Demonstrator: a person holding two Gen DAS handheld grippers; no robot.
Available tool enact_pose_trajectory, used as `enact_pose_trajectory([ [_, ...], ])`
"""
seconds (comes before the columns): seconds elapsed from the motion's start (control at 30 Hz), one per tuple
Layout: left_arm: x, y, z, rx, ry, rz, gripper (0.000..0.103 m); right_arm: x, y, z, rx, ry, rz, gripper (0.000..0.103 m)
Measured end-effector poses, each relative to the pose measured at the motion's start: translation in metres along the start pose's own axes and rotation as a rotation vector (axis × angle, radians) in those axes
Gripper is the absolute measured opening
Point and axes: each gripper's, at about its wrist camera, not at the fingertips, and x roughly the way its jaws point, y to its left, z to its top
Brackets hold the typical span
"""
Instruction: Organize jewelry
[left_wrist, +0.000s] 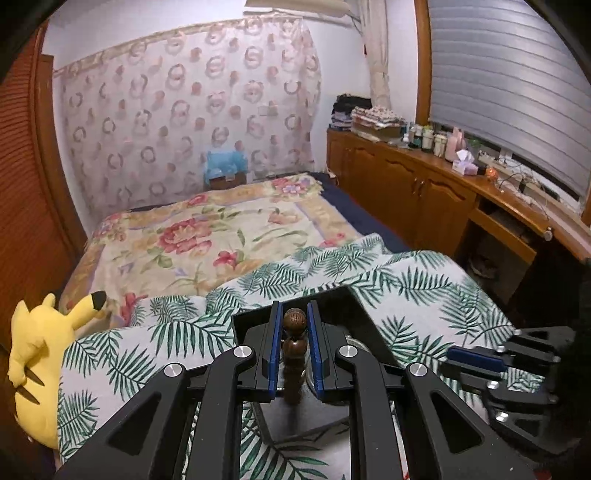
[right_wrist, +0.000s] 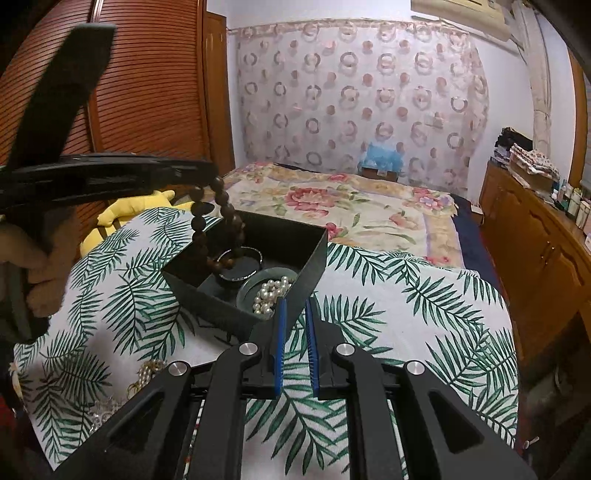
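The left gripper's (left_wrist: 292, 322) fingers are pinched on a brown bead string (right_wrist: 207, 225), one carved bead caught at the tips, the rest hanging in a loop down into the black box (right_wrist: 314, 258). The right gripper's (right_wrist: 294, 314) fingers stand narrow at the box's near corner wall; whether they actually pinch it I cannot tell, but they seem placed to steady it.

The step in hand looks like lowering the beads into the box. Next the left hand likely needs to drop lower over the free floor, then let go so the strand coils inside rather than draping over the wall.

The beads are dark, round, wooden-looking and hang slack. Already in the box lie a dark bangle (right_wrist: 240, 260) and a green bangle (right_wrist: 247, 290) with pearls (right_wrist: 269, 293) piled in it. More gold jewelry (right_wrist: 147, 369) waits on the palm-leaf cloth (right_wrist: 406, 306) covering the bed
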Motion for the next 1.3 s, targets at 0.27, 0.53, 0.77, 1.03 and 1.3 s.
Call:
enact_pose_trajectory([
  [0.27, 0.027, 0.0, -0.009, 0.019, 0.06, 0.032, 0.013, -0.011, -0.003, -0.016, 0.016, 0.001, 0.017, 0.014],
  [0.53, 0.025, 0.004, -0.034, 0.007, 0.102, 0.044, 0.03, -0.018, 0.003, -0.028, 0.024, 0.011, 0.033, 0.014],
  [0.77, -0.02, 0.003, -0.069, 0.002, 0.061, 0.031, 0.069, -0.031, 0.021, -0.045, 0.03, 0.014, 0.065, 0.014],
  [1.03, -0.056, 0.003, -0.12, -0.009, 0.091, 0.007, 0.078, -0.042, 0.048, -0.067, 0.015, 0.038, 0.09, 0.019],
  [1.3, -0.075, 0.007, -0.159, -0.049, 0.13, -0.011, 0.078, -0.047, 0.065, -0.094, 0.015, 0.092, 0.103, 0.019],
])
